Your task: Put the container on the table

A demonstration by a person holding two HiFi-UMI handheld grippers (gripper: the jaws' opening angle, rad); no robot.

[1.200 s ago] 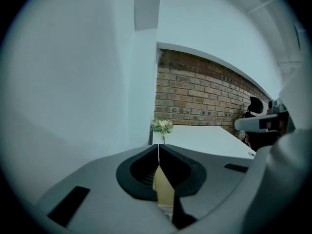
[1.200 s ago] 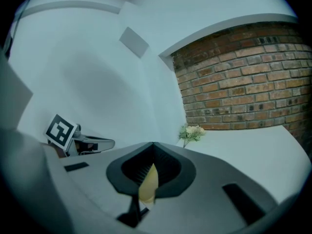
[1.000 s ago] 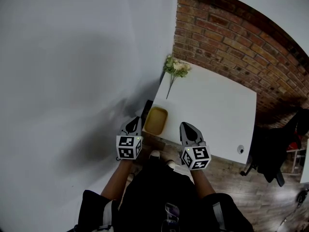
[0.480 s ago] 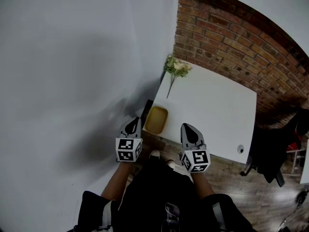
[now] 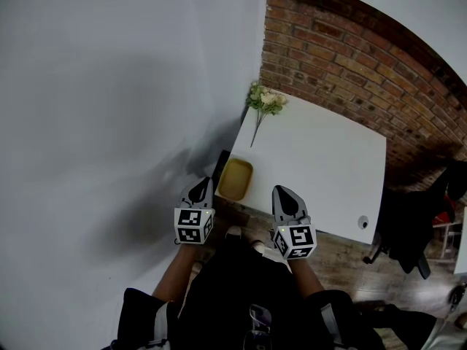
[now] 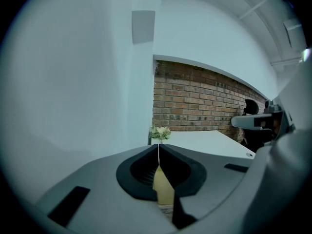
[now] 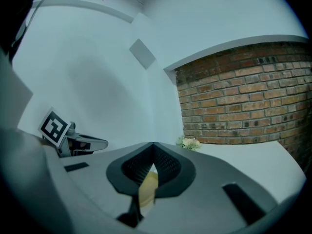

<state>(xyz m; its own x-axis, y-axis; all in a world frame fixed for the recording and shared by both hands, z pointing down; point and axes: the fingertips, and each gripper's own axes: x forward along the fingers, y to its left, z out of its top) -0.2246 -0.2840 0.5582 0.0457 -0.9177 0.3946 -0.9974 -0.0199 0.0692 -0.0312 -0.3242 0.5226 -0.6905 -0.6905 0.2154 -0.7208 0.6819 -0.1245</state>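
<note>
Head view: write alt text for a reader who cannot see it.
A person holds two shut, empty claws, left claw and right claw, just short of a yellow container on the near left corner of a white table. A flower sprig lies at the far left corner by a brick wall.

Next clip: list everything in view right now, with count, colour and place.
table: 1, white, against the brick wall
container: 1, yellow, table's near left corner
flowers: 1 bunch, pale with green leaves, table's far left corner
brick wall: 1, red-brown, behind the table
office chair: 1, black, right of the table
left hand-held gripper: 1, grey, jaws shut, empty, near the container
right hand-held gripper: 1, grey, jaws shut, empty, at the table's near edge
</note>
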